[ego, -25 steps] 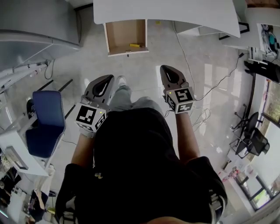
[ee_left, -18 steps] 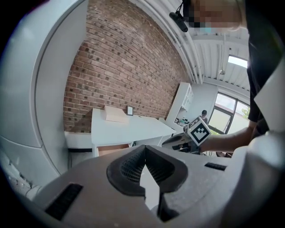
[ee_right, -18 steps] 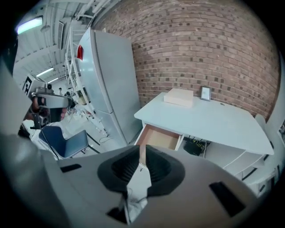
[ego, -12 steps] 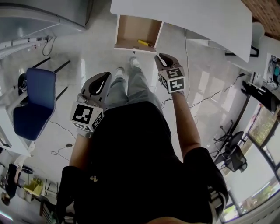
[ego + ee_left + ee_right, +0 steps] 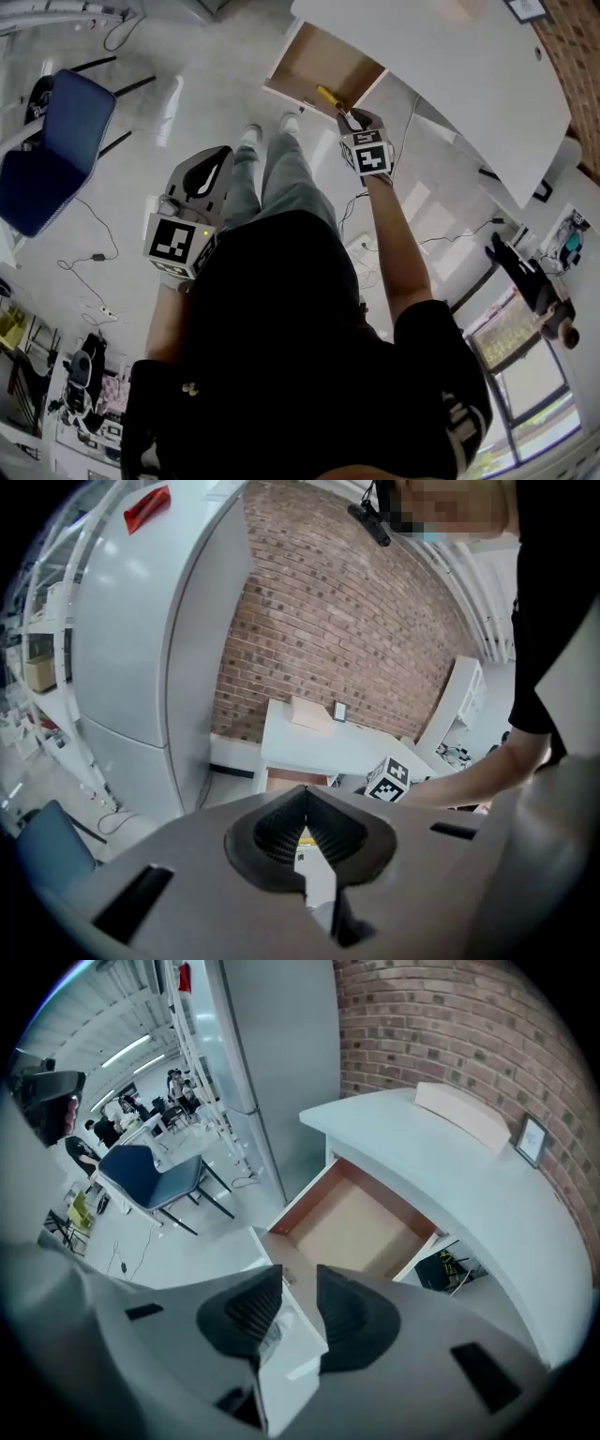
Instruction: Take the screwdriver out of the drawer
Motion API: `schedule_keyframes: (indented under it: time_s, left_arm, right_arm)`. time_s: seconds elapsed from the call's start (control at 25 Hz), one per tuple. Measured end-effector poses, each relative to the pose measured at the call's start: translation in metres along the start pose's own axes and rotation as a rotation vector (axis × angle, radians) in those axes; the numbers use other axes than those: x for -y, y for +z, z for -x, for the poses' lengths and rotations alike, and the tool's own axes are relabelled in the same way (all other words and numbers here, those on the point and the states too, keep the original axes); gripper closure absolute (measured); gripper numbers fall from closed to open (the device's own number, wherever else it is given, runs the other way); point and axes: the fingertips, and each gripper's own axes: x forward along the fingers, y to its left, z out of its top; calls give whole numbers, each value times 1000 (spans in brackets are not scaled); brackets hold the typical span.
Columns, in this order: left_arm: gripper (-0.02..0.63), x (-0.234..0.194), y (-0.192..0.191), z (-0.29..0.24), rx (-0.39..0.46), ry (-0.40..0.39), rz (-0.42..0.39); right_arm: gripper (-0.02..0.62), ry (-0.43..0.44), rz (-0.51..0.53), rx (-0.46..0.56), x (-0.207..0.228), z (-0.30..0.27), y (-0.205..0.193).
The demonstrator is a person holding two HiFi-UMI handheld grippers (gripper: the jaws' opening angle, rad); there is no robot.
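The wooden drawer (image 5: 314,66) stands pulled out from under the white desk (image 5: 450,75). A yellow-handled screwdriver (image 5: 328,97) lies in it near the front right corner. My right gripper (image 5: 347,112) is at the drawer's front edge, its tips just short of the screwdriver. In the right gripper view the right gripper (image 5: 300,1274) is open; its jaws have just been opening and nothing is between them. That view shows the drawer (image 5: 361,1227) but not the screwdriver. My left gripper (image 5: 223,155) hangs back by the person's left leg. In its own view the left gripper (image 5: 306,791) is shut and empty.
A blue chair (image 5: 52,155) stands at the left, with cables (image 5: 89,258) on the pale floor below it. The person's legs and shoes (image 5: 281,159) are in front of the drawer. A tall grey cabinet (image 5: 141,649) and a brick wall (image 5: 347,621) stand behind the desk.
My right gripper has reached forward and down from waist height to the drawer's front edge, and its jaws have parted. The left gripper has shifted little. The head view has swung, bringing the drawer nearer.
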Motion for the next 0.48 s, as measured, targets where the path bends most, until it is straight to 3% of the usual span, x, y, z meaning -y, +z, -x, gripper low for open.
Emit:
schedule_keyframes:
  time_s: [0.48]
  left_arm:
    - [603, -12, -44, 13, 6, 163, 152]
  right_arm:
    - [449, 65, 214, -249, 23, -95, -21]
